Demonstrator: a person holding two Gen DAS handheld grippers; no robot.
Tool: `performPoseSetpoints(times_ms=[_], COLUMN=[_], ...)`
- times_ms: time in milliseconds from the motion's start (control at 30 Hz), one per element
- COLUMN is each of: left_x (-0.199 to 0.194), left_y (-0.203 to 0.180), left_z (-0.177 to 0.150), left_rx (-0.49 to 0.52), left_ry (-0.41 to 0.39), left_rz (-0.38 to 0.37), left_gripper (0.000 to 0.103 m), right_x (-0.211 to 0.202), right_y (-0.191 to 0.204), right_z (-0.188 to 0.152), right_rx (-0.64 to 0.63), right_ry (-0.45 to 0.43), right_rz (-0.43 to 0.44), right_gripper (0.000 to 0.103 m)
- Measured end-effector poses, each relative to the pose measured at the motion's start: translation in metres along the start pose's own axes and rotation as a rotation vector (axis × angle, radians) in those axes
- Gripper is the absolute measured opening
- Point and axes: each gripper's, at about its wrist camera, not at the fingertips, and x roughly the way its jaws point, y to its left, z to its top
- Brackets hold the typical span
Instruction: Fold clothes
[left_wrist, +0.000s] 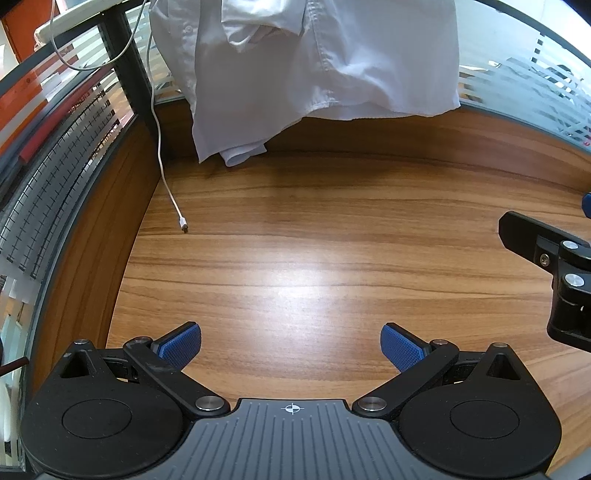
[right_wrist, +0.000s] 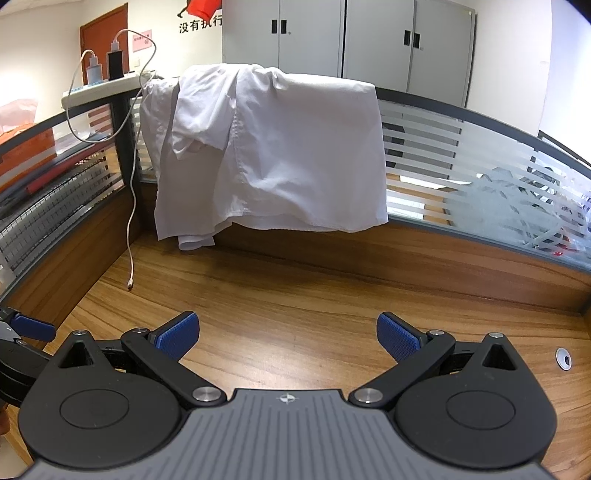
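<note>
A white shirt (left_wrist: 314, 62) hangs draped over the glass partition at the back of the wooden desk (left_wrist: 295, 240); its lower hem and a folded part reach down to the desk surface. In the right wrist view the same white shirt (right_wrist: 280, 155) covers the partition top, a sleeve flopped over its front. My left gripper (left_wrist: 291, 345) is open above bare wood, far short of the shirt, nothing between its blue pads. My right gripper (right_wrist: 287, 334) is open too, over the desk (right_wrist: 295, 295). The right gripper's black body (left_wrist: 554, 266) shows at the left view's right edge.
A white charging cable (left_wrist: 166, 177) dangles from the partition and ends on the desk left of the shirt; the cable (right_wrist: 130, 236) also shows in the right wrist view. Frosted glass partition (right_wrist: 461, 177) rings the desk. A cable hole (right_wrist: 563, 357) sits at right. Grey cabinets (right_wrist: 343, 37) stand behind.
</note>
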Motion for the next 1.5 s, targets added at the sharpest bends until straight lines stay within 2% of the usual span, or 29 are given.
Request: performPoseSetpoints(times_ms=[133,267,300,433,567,667,1067,1267,1500], left_x=[0.005,0.009,0.012,0.023,0.041,0.054,0.101,0.103,0.081], left_y=[0.001,0.007,0.01,0.031,0.048,0.058,0.062,0.052,0.043], left_z=[0.002,0.01,0.014,0.037,0.068,0.095,0.199,0.225,0.245], left_rx=[0.007,0.027,0.023,-0.025,-0.042,-0.042,-0.054,-0.064,-0.1], left_ry=[0.006,-0.034,-0.042,-0.058,-0.069,-0.101,-0.26,-0.334,-0.449], left_rz=[-0.005,-0.003,0.002,-0.078,-0.07,-0.043,-0.051,-0.138,-0.114], left_gripper=[0.103,0.103,0.103,0.103,0.102,0.103,0.103,0.103,0.103], right_x=[0.007,0.018,0.022,0.04,0.063,0.084,0.2,0.243,0.26], right_y=[-0.001,-0.005,-0.007,-0.018,-0.032,-0.045,-0.079,-0.083,-0.082], right_z=[0.001,0.005,0.007,0.019,0.037,0.053,0.129,0.151,0.163], right_rx=[0.004,0.005,0.004,-0.004,-0.009,-0.007,-0.028,-0.045,-0.055], right_ry=[0.012,0.026,0.029,0.032,0.028,0.02,-0.024,-0.056,-0.118], right_rz=[0.001,-0.005,-0.008,-0.023,-0.029,-0.032,-0.067,-0.06,-0.087], right_gripper=[0.103,0.103,0.103,0.103,0.103,0.103,0.103,0.103,0.103])
